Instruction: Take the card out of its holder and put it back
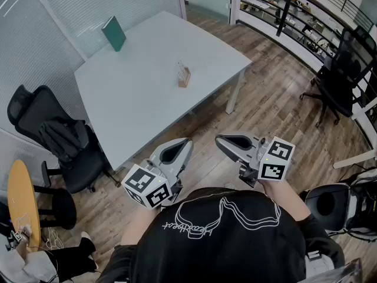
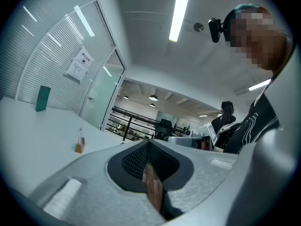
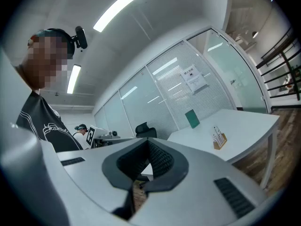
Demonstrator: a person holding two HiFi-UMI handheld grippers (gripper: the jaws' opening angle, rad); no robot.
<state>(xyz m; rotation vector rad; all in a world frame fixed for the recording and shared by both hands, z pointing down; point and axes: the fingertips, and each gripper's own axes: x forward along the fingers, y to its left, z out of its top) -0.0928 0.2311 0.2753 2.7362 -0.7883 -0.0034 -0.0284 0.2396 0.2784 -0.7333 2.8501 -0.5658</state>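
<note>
At the far left a black office chair (image 1: 35, 114) with a dark jacket (image 1: 62, 139) draped over its seat stands against the near-left edge of the desk (image 1: 141, 99). A yellow board (image 1: 22, 200) lies lower down at the picture's edge. A green book (image 1: 113, 33) stands upright at the desk's far left corner, close to the glass wall with blinds (image 1: 106, 2).

The desk is pale grey and otherwise bare apart from the small wooden holder (image 1: 185, 79) near the middle of its right half. The card (image 1: 182, 69) stands upright in it. Nothing lies between the holder and the desk's near edge.

The person stands back from the desk on the wooden floor (image 1: 277, 105), holding both grippers close to the body and well apart from the holder. The left gripper (image 1: 184, 142) has its jaws pressed together with nothing between them. The right gripper (image 1: 221, 140) is also closed and empty. Both point roughly toward the desk.

To the right a second black chair (image 1: 340, 78) stands on the floor near a dark railing (image 1: 306, 7) that runs along the room's upper right side.
</note>
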